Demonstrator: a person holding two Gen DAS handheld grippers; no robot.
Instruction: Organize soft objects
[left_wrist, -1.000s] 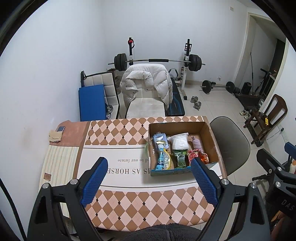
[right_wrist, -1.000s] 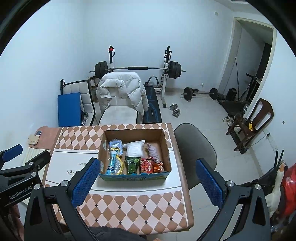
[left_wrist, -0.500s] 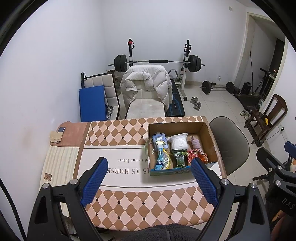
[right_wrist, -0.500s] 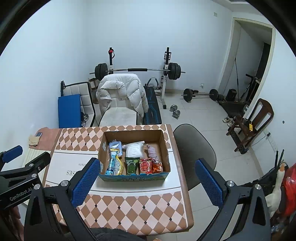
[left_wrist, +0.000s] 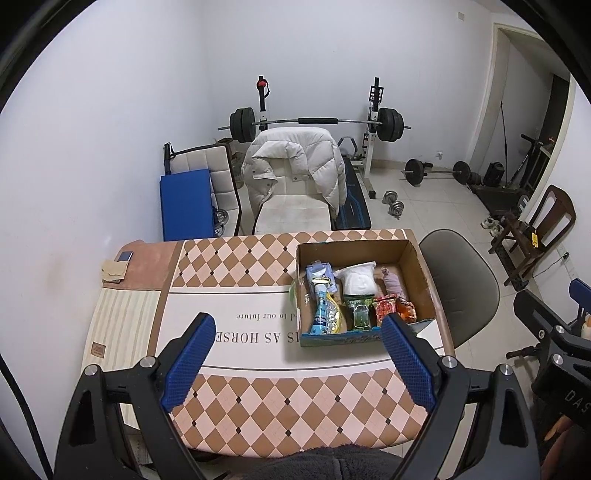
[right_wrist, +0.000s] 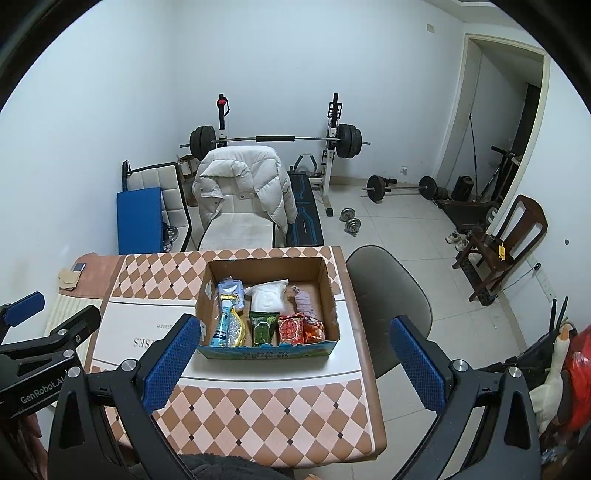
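Observation:
An open cardboard box (left_wrist: 413, 254) (right_wrist: 328, 280) stands on the right half of a table with a diamond-pattern cloth (left_wrist: 236, 258) (right_wrist: 258, 413). Inside lie a white soft bundle (left_wrist: 358, 277) (right_wrist: 267, 297), a mauve cloth roll (left_wrist: 392, 282) (right_wrist: 304, 301), a blue spray bottle (left_wrist: 321, 314) (right_wrist: 223, 326), a green packet (left_wrist: 358, 312) (right_wrist: 263, 326) and red and orange snack bags (left_wrist: 386, 310) (right_wrist: 291, 328). My left gripper (left_wrist: 297, 358) and right gripper (right_wrist: 295, 358) are open and empty, held high above the near table edge.
A chair with a white puffer jacket (left_wrist: 295, 162) stands behind the table. A grey chair (left_wrist: 461, 280) is at the table's right side. A phone and paper (left_wrist: 118, 264) lie at the far left corner. Weight bench and barbells stand at the back.
Both grippers have drifted slightly; the box appears a little lower and nearer in both views. Nothing was gripped or moved.

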